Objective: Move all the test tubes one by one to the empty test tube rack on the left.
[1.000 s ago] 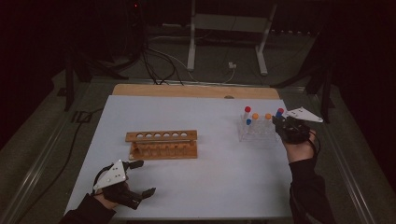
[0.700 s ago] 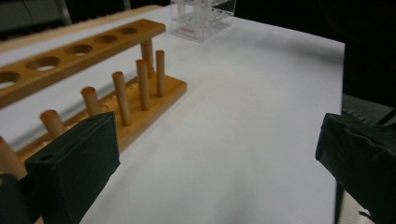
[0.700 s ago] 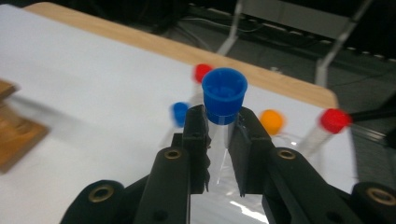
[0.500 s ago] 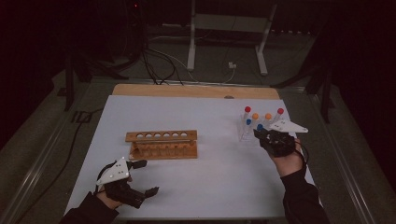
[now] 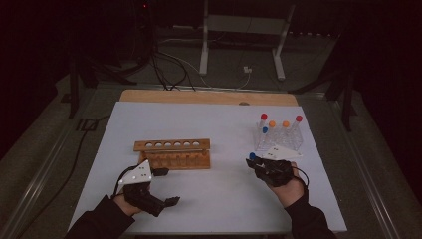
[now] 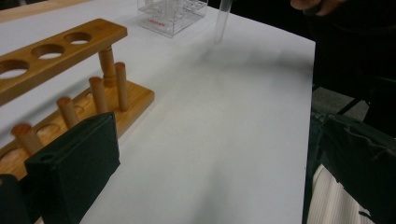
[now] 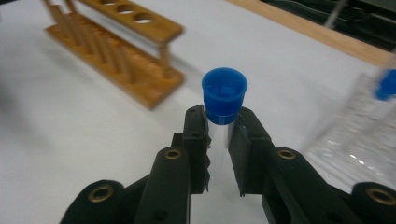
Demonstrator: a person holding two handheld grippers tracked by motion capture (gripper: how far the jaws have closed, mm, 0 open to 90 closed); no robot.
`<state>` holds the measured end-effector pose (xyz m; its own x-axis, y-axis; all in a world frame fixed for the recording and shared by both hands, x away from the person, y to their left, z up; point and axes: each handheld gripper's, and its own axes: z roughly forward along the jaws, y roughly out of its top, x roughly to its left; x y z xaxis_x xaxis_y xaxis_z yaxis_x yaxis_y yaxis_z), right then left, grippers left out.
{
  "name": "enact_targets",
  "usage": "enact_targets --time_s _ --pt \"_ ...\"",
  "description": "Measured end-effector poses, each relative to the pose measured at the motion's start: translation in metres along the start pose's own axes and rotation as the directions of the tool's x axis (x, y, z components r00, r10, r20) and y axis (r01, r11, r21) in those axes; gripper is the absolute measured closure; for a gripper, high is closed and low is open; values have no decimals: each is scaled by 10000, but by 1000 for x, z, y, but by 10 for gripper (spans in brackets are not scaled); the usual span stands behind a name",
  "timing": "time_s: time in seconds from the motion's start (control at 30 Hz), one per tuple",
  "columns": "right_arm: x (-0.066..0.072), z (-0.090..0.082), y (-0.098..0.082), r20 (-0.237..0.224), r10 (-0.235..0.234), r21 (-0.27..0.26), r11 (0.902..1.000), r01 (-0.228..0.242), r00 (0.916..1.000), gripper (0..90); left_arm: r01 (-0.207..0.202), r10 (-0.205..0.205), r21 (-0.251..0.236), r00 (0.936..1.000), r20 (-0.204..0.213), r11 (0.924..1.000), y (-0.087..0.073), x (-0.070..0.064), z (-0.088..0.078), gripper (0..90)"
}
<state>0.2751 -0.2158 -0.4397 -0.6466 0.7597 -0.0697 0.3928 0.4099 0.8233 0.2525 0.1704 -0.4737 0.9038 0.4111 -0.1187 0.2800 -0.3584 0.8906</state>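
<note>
One blue-capped tube [image 7: 224, 100], its glass half hidden by the right gripper [image 7: 218, 135].

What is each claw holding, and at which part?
Right claw grips a blue-capped test tube just below its cap; left claw holds nothing.

My right gripper [image 7: 218, 140] hides the glass of the blue-capped tube [image 7: 224, 95] below its cap. Beside it, the clear rack [image 7: 359, 140] is blurred and cut off at the frame edge.
</note>
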Motion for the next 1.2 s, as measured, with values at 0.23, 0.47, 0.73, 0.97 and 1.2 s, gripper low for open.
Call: enact_targets --time_s 0.23,0.47,0.73,0.97,1.2 --pt "21 8 2 -691 -413 94 9991 420 9968 765 -222 224 -88 9996 199 9997 18 -1 10 15" --pt "39 15 3 -1274 -728 133 9971 751 9892 765 -458 467 -258 9982 369 9986 37 -3 19 21" --pt "52 18 5 -1755 -923 144 9952 963 9801 765 -670 706 -527 9949 714 9964 60 -9 33 34" --pt "59 18 5 -1957 -982 128 9946 1027 9757 765 -930 985 -591 9902 994 9939 77 -13 50 64" --pt "60 18 6 -2067 -983 103 9947 1026 9735 764 -1155 1222 -656 9865 1093 9911 86 -19 65 177"
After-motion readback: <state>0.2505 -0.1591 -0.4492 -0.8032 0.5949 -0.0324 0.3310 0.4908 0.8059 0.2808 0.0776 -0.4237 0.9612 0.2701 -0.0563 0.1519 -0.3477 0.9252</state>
